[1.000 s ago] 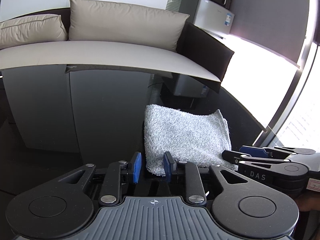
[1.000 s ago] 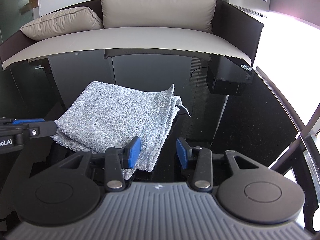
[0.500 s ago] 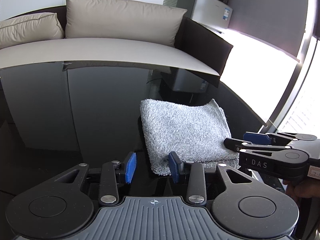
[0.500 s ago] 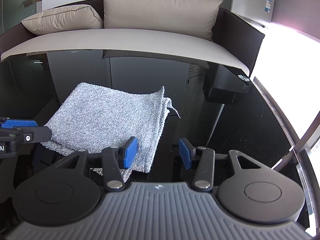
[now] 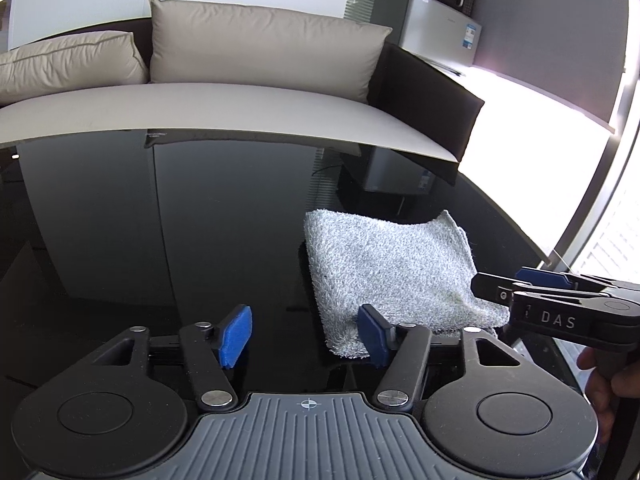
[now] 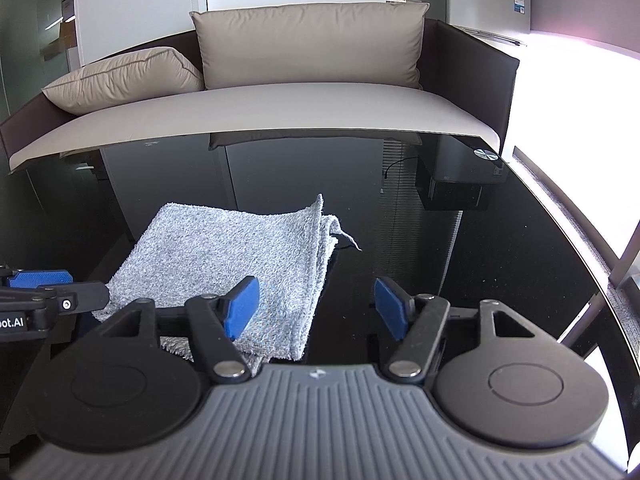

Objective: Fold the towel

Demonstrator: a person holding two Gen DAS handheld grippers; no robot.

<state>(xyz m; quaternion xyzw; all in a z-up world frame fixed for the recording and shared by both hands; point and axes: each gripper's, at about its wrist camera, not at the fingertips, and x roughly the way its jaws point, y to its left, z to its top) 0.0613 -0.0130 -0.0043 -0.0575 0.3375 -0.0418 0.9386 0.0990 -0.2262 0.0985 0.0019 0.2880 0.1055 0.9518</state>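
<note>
The folded grey towel lies flat on the black glass table. Both grippers — left gripper and right gripper — are opening, nothing pressed between the pads

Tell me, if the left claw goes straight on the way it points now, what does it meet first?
Probably the bare black table. The left claw, its jaws opening with nothing between them, points down just left of the folded towel; only its right pad nears the towel's corner.

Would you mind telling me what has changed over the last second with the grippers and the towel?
Both the left gripper and right gripper have spread their jaws wider and are opening, gripping nothing. The folded towel stays flat on the black table, and the sofa is unchanged.
</note>
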